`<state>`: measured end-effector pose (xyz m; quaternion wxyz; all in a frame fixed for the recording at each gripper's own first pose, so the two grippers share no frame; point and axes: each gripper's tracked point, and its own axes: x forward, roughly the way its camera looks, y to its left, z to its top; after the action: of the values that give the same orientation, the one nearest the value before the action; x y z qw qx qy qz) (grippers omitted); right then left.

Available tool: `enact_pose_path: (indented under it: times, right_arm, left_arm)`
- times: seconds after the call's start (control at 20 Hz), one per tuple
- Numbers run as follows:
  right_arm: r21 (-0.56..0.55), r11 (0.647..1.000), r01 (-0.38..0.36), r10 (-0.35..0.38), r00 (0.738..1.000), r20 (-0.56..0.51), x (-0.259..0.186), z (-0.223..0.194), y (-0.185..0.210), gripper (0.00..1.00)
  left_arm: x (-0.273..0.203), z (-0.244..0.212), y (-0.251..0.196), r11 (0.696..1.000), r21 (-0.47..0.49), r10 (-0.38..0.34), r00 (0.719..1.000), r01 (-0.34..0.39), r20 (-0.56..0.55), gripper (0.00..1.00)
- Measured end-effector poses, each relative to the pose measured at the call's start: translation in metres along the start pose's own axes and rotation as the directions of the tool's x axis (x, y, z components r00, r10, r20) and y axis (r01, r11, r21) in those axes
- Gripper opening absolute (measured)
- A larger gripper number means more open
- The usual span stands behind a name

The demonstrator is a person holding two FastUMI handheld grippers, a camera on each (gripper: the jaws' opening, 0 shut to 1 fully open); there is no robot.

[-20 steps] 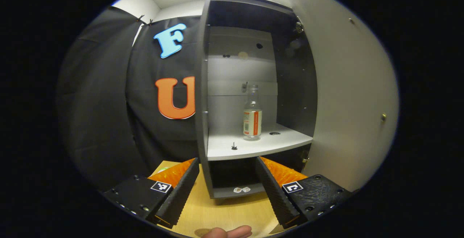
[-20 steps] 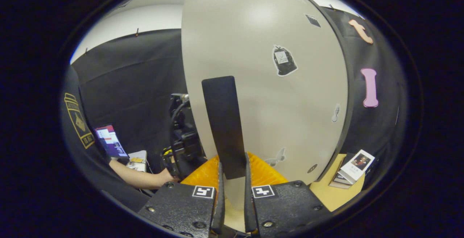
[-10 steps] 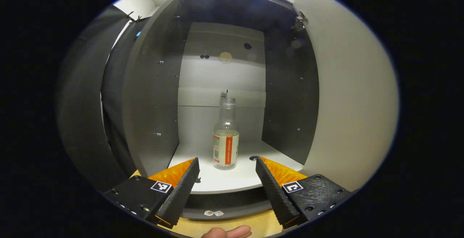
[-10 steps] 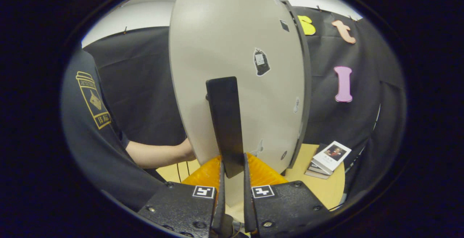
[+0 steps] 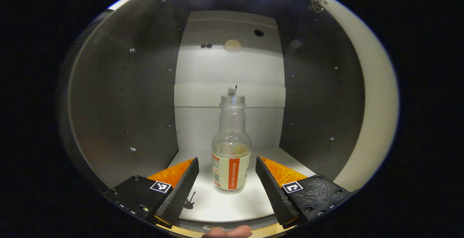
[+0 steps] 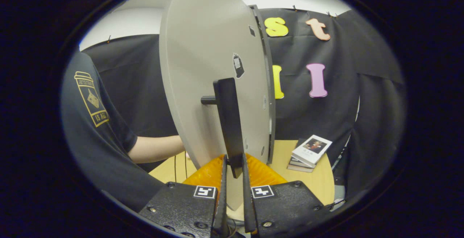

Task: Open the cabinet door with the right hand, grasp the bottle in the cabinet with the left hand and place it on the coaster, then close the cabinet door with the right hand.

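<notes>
A clear glass bottle (image 5: 231, 151) with an orange and white label stands upright on the white shelf (image 5: 232, 205) inside the grey cabinet. My left gripper (image 5: 227, 183) is open, one finger on each side of the bottle's base without touching it. In the right gripper view the pale cabinet door (image 6: 203, 78) stands swung open, nearly edge-on. My right gripper (image 6: 233, 180) is shut on the door's dark handle bar (image 6: 229, 122), both fingers pressing its lower end.
Grey side walls (image 5: 123, 96) hem in the shelf, and the open door's inner face (image 5: 377, 96) runs along the right. A person's arm (image 6: 156, 149) reaches behind the door. A stack of books (image 6: 308, 153) lies on the wooden table (image 6: 322, 183).
My left gripper has pushed into the cabinet, and the bottle now stands between its fingers. The right gripper has swung the door wider by its handle.
</notes>
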<state>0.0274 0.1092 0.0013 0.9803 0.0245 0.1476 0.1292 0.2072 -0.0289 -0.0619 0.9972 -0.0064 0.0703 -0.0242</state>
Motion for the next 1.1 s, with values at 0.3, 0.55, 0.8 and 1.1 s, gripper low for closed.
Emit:
enact_pose_path:
  times: [0.3,0.55,0.8,1.1]
  right_arm:
    - [-0.049,0.981,0.186,-0.182,0.980,0.078,-0.026,0.014,-0.052,0.18]
    - [-0.074,0.980,0.186,-0.171,0.969,0.176,-0.036,0.030,-0.058,0.16]
    - [-0.012,0.959,0.284,-0.265,0.911,0.316,-0.062,0.055,-0.093,1.00]
    - [0.005,0.966,0.258,-0.245,0.913,0.327,-0.059,0.051,-0.094,1.00]
  left_arm:
    - [0.021,-0.005,0.004,1.000,-0.002,0.026,1.000,-0.026,-0.014,0.95]
    - [0.023,-0.005,0.003,0.999,-0.020,0.044,0.999,-0.045,-0.014,0.95]
    - [0.025,-0.006,0.005,0.998,-0.015,0.054,0.998,-0.054,-0.024,0.95]
    - [0.027,-0.008,0.010,0.995,-0.019,0.097,0.994,-0.098,-0.040,0.85]
